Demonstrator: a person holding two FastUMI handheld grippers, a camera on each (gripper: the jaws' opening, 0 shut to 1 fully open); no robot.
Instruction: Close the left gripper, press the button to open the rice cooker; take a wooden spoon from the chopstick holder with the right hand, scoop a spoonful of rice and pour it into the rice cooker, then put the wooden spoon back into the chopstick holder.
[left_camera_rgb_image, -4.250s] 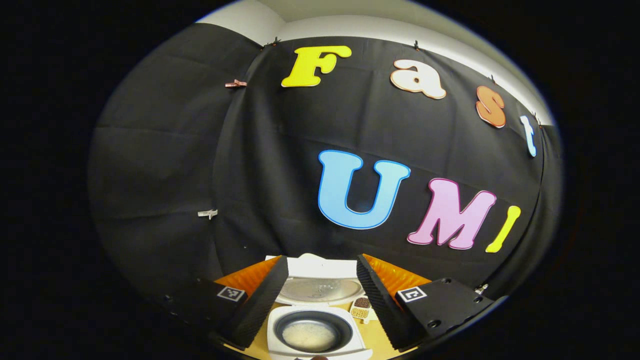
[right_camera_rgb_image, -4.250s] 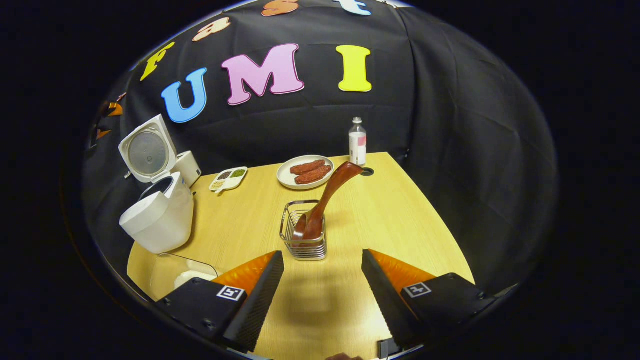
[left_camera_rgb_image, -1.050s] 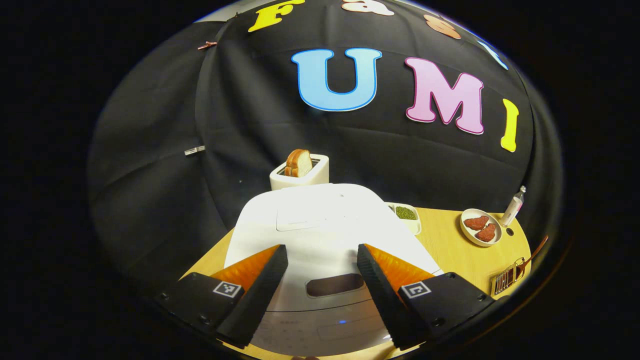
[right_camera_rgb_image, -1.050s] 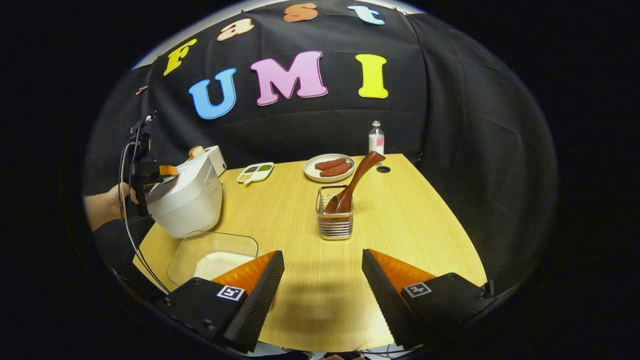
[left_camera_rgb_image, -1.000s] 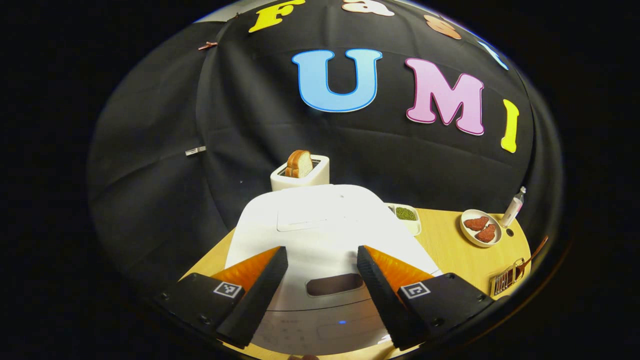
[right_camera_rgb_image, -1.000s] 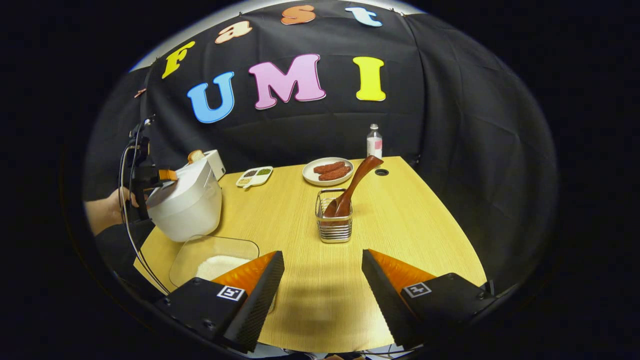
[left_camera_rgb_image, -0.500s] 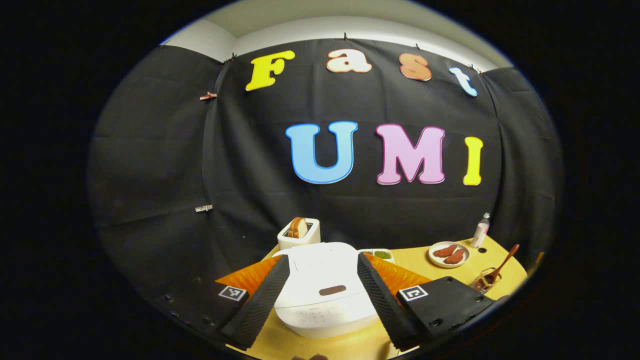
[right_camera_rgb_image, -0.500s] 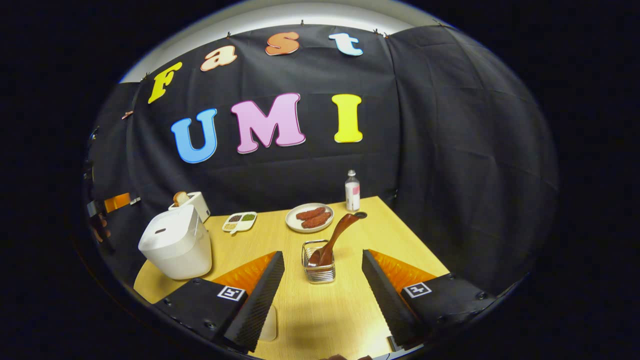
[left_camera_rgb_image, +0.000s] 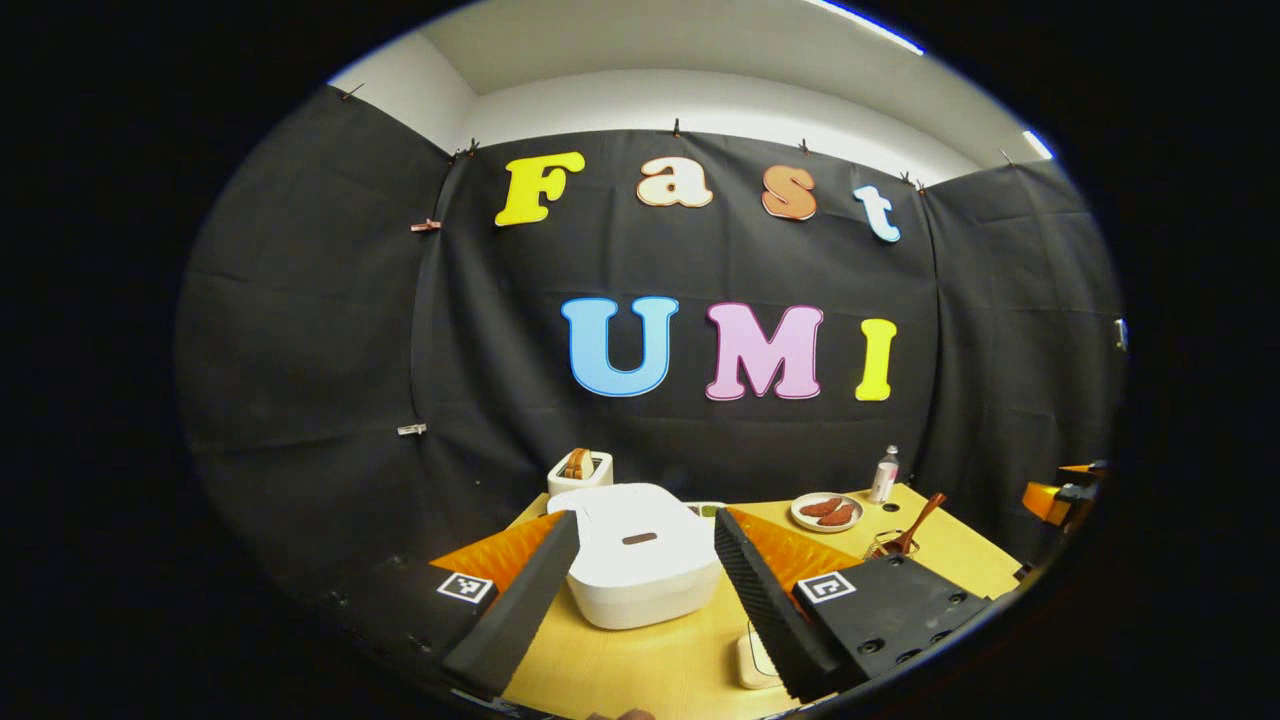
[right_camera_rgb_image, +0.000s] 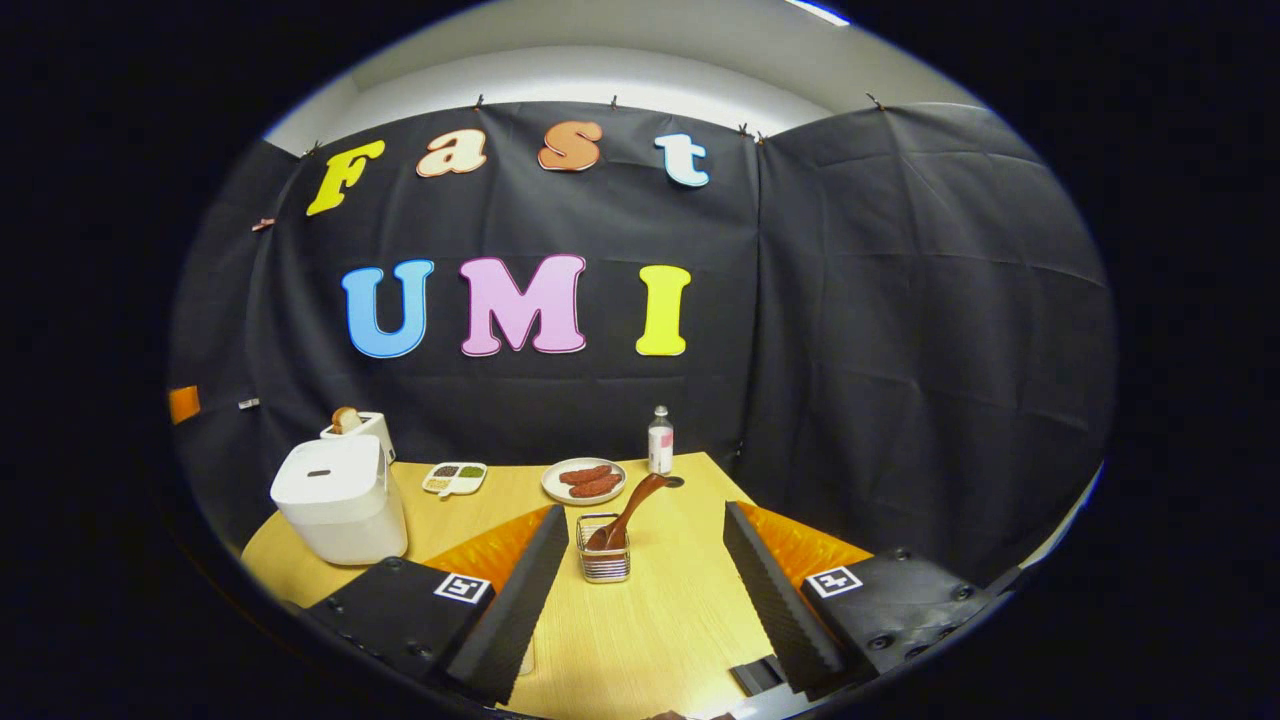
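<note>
Now that both cameras have pulled back from a second ago, I see the rice cooker (left_camera_rgb_image: 640, 565) at lower centre of the left gripper view, lid down, away from my left tongs (left_camera_rgb_image: 640, 590), which are spread and empty. My right tongs (right_camera_rgb_image: 640, 590) are spread too. The wooden spoon (right_camera_rgb_image: 628, 515) leans in the chopstick holder (right_camera_rgb_image: 603, 560) at lower centre of the right gripper view. I judge the run over. The yellow desk (right_camera_rgb_image: 660, 630) sits against black cloth walls.
</note>
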